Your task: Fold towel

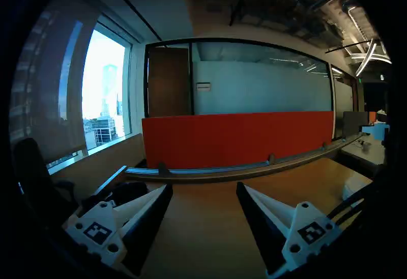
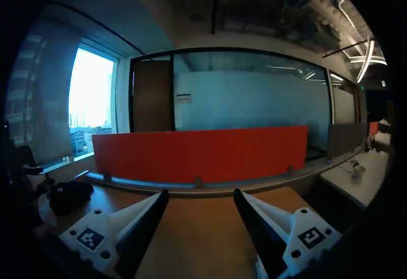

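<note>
Over the wooden desk, left gripper and right gripper hold jaws wide, empty; dark lump unclear.

The left gripper has white fingers with black inner faces, each bearing a black-and-white square marker. The right gripper is coloured the same. The bench is plain warm brown wood. The divider panel is solid orange-red, the door dark brown, the partition frame black and the wall pale blue-grey. The bundle on the bench is black
</note>
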A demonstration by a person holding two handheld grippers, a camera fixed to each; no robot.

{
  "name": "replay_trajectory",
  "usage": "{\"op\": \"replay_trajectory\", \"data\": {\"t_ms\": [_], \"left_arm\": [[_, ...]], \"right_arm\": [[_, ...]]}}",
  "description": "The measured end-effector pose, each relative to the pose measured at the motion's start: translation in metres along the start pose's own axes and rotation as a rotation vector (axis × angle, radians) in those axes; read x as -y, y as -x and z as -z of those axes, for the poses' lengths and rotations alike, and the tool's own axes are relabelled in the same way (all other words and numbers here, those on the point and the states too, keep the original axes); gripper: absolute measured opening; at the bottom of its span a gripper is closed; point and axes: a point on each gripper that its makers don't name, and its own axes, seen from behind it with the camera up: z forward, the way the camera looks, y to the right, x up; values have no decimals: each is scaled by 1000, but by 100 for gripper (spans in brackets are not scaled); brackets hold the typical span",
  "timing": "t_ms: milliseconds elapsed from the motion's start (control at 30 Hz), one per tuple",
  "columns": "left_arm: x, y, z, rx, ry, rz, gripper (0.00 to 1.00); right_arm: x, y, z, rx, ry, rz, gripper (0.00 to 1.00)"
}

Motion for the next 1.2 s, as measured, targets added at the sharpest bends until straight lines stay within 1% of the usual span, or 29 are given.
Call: {"op": "replay_trajectory", "data": {"t_ms": [100, 200, 400, 500, 700, 900, 1200], "left_arm": [[0, -1, 0, -12, -2, 0, 92], [0, 2, 1, -17, -3, -2, 92], [1, 15, 5, -33, -7, 12, 92], [3, 24, 8, -39, -8, 10, 93], [6, 49, 9, -40, -19, -4, 92], [6, 75, 12, -49, -24, 2, 92], [-4, 119, 12, -65, -16, -7, 92]], "right_arm": [[4, -2, 1, -1, -1, -2, 99], [10, -4, 3, 1, -6, -3, 99], [25, -7, 6, 3, -10, 0, 99], [28, -4, 7, 7, -9, -9, 99], [29, 1, 12, 5, 17, -27, 99], [34, 12, 15, 2, 20, -32, 99], [39, 37, 16, -10, 16, -9, 99]]}}
